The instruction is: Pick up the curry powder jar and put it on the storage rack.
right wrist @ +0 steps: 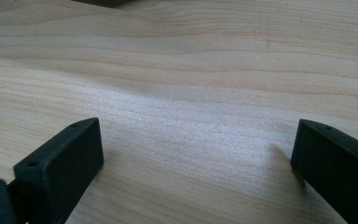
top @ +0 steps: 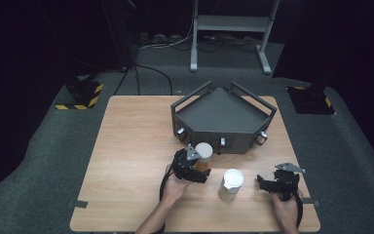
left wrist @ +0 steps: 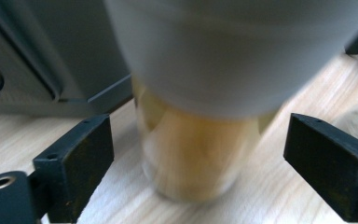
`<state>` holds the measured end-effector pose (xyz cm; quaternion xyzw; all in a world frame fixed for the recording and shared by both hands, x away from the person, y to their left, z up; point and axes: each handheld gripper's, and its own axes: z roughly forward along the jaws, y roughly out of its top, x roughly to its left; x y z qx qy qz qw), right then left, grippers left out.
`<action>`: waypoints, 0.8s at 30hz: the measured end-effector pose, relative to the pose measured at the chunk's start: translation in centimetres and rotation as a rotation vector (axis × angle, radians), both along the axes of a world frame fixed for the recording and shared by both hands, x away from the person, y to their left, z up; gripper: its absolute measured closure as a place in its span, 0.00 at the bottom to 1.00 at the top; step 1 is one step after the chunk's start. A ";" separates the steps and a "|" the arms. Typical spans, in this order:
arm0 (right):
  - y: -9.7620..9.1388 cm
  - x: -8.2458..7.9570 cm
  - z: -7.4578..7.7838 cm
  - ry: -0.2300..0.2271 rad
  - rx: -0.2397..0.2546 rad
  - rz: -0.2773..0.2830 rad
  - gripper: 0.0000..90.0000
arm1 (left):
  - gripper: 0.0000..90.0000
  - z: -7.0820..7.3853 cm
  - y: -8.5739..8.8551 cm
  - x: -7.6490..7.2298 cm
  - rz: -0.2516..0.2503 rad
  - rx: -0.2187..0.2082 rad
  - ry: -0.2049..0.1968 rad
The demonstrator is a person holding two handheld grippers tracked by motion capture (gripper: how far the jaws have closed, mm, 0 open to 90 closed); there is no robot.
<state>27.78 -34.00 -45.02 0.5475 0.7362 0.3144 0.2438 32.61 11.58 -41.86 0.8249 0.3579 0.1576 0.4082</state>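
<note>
High view: left gripper (top: pixel 200 171) sat mid-frame at an amber jar (top: pixel 203 157) with a pale lid; a second jar (top: pixel 231 184) stood lower right.
Left gripper view: jaws stood apart, jar (left wrist: pixel 200 158) centred between — close squarely below the lid.
Right gripper view: jaws apart over bare table (right wrist: pixel 191 84) — best kept clear.

Lab: black curtains (top: pixel 39 39); hazard-taped bases (top: pixel 80 92); wooden table (top: pixel 126 141).

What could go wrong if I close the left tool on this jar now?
1. The left tool is open around the amber jar, which sits nearer one jaw; closing could push or tip it.
2. The dark tray stands close behind, so a shoved jar could hit it.
3. The second white-lidded jar stands nearby and could be knocked.
</note>
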 end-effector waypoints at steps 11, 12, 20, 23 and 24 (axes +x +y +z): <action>0.0 0.0 0.0 -0.001 -0.001 0.000 0.02 | 0.21 0.2 -0.9 0.5 0.004 -0.010 -0.025; 0.0 0.0 0.0 -0.001 -0.001 0.001 0.02 | 0.22 0.2 -1.0 0.6 0.005 -0.010 -0.025; 0.0 0.0 0.0 -0.001 -0.001 0.001 0.02 | 0.30 0.2 -1.6 0.6 0.012 0.002 -0.034; 0.0 0.0 0.0 -0.001 -0.001 0.001 0.02 | 0.32 0.2 -1.7 0.6 0.015 0.010 -0.038; 0.0 0.0 0.0 -0.001 -0.001 0.001 0.02 | 0.33 0.3 -1.7 0.6 0.018 0.010 -0.038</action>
